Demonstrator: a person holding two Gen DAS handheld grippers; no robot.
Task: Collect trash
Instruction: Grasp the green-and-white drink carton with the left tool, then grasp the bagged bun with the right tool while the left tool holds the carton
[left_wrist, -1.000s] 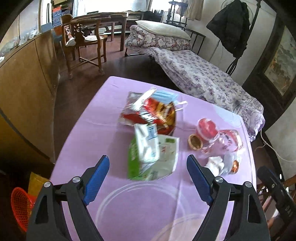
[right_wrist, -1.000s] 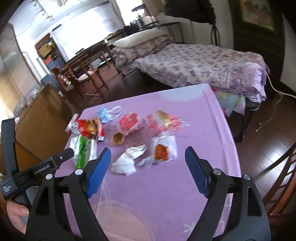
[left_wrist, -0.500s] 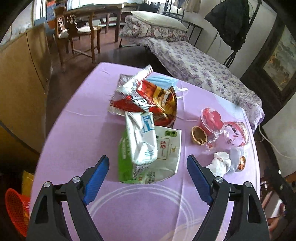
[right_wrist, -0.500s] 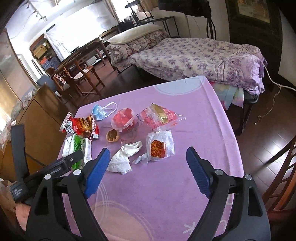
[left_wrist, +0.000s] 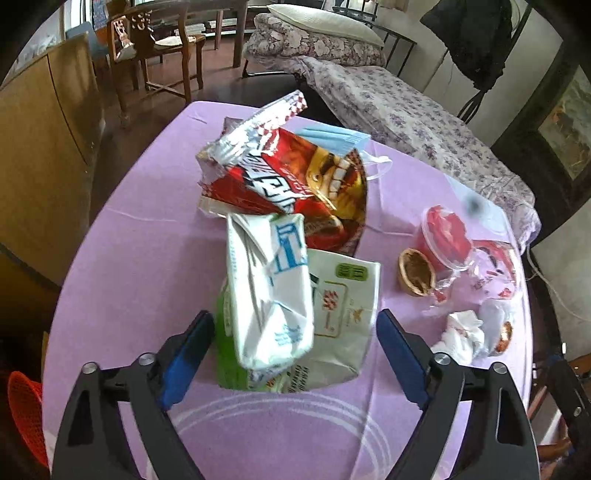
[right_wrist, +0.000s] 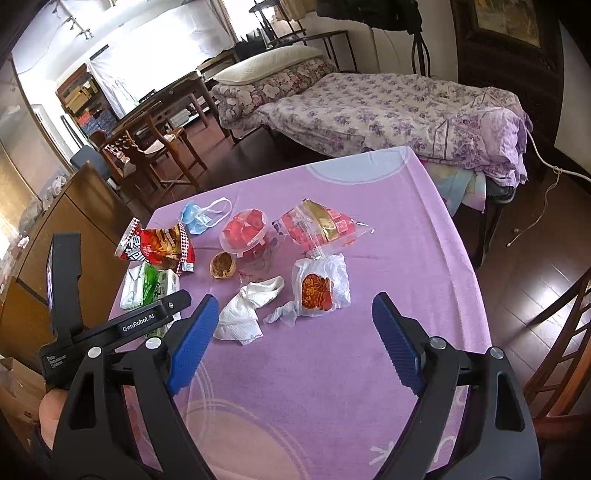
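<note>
Trash lies on a purple tablecloth. My left gripper is open, its jaws on either side of a crumpled white and green wrapper pile, not touching it. Behind it lie a red snack bag and a blue face mask. To the right are a walnut shell, a red plastic cup and crumpled tissue. My right gripper is open and empty above the cloth, near the tissue and a white wrapper. The left gripper's body shows in the right wrist view.
An orange basket stands on the floor at the lower left. A wooden cabinet runs along the table's left side. A bed and wooden chairs stand beyond the table. A chair is at the right.
My left gripper has moved forward and down until its open jaws flank the white and green wrapper pile. My right gripper has drifted slightly and stays open.
</note>
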